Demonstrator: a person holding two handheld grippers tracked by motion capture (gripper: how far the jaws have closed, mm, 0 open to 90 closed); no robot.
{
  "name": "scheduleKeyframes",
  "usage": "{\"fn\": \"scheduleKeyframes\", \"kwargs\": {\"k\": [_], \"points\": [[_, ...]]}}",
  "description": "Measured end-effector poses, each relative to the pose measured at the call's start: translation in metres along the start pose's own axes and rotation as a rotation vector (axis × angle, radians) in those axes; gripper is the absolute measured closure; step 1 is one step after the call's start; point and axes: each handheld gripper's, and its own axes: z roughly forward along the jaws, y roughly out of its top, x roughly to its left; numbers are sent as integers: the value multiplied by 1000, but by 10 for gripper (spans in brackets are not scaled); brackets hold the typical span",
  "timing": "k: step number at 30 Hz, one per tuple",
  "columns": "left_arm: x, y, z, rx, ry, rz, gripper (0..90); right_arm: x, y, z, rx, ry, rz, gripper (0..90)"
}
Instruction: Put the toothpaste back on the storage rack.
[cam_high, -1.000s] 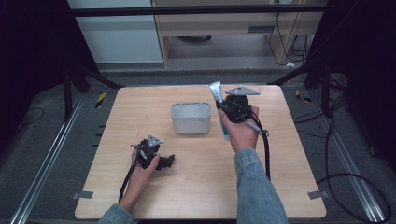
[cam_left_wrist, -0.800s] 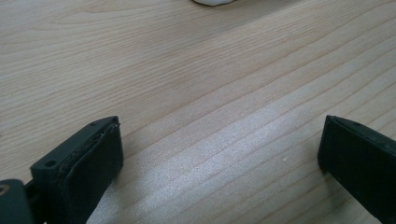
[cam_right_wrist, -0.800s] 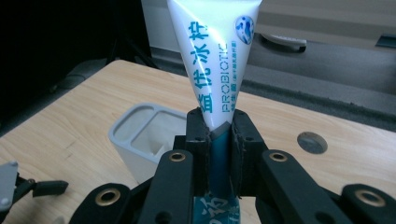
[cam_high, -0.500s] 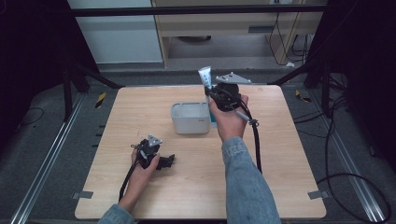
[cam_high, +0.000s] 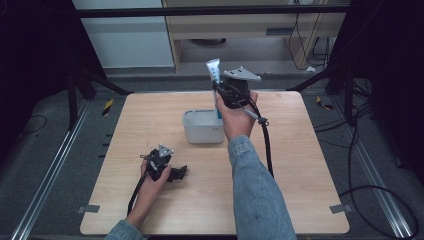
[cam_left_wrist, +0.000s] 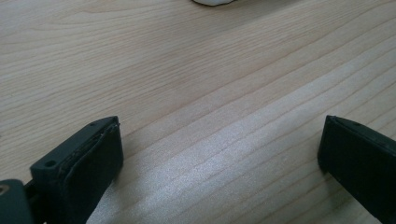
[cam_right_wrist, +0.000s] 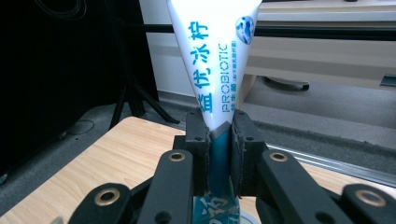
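High view, near to far: the person's left hand (cam_high: 150, 175) rests on the wooden table (cam_high: 300, 165) near its front-left part, holding the left gripper (cam_high: 172, 172) low against the surface; in the left gripper view its two black jaws stand spread wide with only bare wood grain between them. Farther in, a denim sleeve (cam_high: 257, 190) leads to the right hand (cam_high: 235, 117), raised above the table's middle. Just beside that hand, a pale grey rectangular container (cam_high: 200, 127) sits on the table. The right gripper (cam_high: 218, 92) points upward above the container's far right corner, a grey three-cornered plate (cam_high: 241, 75) on top. Its jaws pinch a toothpaste tube (cam_right_wrist: 215, 60), white with blue print reading "PROBIOTIC", at the teal lower section; the tube stands upright, flat crimped end uppermost, held off the table over the container.
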Motion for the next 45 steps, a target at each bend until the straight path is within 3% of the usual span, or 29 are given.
{"fn": "scheduleKeyframes", "kwargs": {"k": [23,35,39,45], "points": [[0,0,0,1,-3,3,0,13,-4,32,-41,28,37,796],[1,0,0,2,-8,7,0,9,-8,49,-48,17,56,796],[2,0,0,3,-11,11,0,10,-11,58,-49,4,54,796],[2,0,0,1,-13,11,0,14,-21,68,-44,21,28,795]]}}
